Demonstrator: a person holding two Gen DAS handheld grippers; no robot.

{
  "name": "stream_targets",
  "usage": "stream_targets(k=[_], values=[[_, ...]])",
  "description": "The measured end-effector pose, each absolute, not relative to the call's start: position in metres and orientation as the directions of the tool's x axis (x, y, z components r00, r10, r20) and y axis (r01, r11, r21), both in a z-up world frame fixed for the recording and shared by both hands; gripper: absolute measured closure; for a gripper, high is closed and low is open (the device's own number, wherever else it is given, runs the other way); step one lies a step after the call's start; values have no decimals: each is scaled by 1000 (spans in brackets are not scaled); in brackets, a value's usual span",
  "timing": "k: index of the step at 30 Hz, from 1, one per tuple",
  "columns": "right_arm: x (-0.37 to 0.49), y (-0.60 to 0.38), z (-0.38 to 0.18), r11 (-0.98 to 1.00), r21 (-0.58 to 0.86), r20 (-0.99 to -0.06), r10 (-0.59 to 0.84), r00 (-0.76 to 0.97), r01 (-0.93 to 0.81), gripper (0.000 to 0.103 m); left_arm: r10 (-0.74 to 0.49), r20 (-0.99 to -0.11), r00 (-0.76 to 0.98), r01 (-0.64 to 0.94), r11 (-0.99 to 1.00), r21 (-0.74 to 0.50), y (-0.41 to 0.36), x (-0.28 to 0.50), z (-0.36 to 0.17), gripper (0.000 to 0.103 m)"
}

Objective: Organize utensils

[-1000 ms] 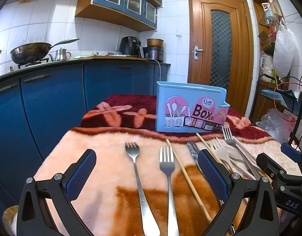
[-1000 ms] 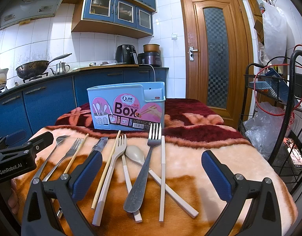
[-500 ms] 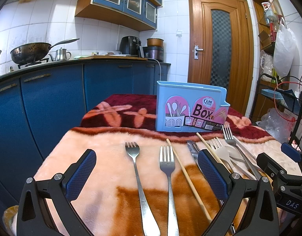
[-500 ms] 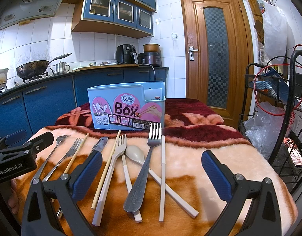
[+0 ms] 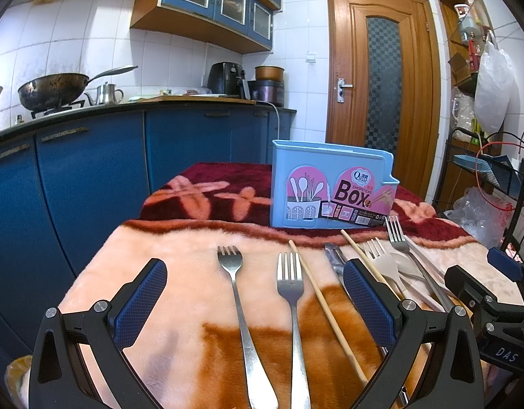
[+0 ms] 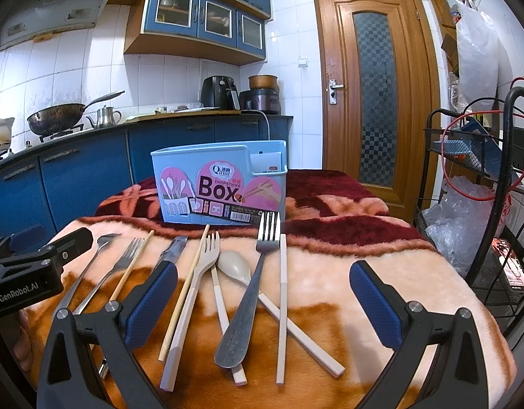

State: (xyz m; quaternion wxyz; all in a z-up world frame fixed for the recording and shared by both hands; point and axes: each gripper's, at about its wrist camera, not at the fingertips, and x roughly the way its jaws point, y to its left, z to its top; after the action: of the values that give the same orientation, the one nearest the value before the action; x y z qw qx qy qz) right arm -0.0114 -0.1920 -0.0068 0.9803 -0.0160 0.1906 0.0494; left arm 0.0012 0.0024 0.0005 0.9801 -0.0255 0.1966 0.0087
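steel forks [image 5: 289, 293] lie flat ahead of the wide-open left gripper [image 5: 255, 293] for sorting into the blue box [image 5: 330, 191]; right gripper [image 6: 262, 300] also gapes empty.

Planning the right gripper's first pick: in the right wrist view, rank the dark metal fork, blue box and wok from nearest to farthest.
1. Dark metal fork: between the open right gripper's fingers.
2. Blue box: upright behind the utensils, centre.
3. Wok: on the stove, far left.
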Motion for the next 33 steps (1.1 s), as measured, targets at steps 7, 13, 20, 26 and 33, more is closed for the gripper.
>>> stream_targets(k=[7,13,20,26,33], values=[[1,-199,-5,991,20,-452,129,883,-135,0,6,-431,902,-30,998,-50,9,7,2,0],[7,-197,1,990,-5,-485,124,866,-144,0,20,-475,880,-42,998,-37,13,17,7,0],[21,-202,15,987,-31,-531,117,839,-157,0,28,-523,852,-43,999,-17,15,28,12,0],[37,-206,22,985,-45,-596,106,796,-165,0,40,-565,824,-41,999,10,17,39,14,0],[58,-210,15,981,-34,-697,113,708,-190,4,7,-661,751,-9,1000,1,25,59,8,0]])
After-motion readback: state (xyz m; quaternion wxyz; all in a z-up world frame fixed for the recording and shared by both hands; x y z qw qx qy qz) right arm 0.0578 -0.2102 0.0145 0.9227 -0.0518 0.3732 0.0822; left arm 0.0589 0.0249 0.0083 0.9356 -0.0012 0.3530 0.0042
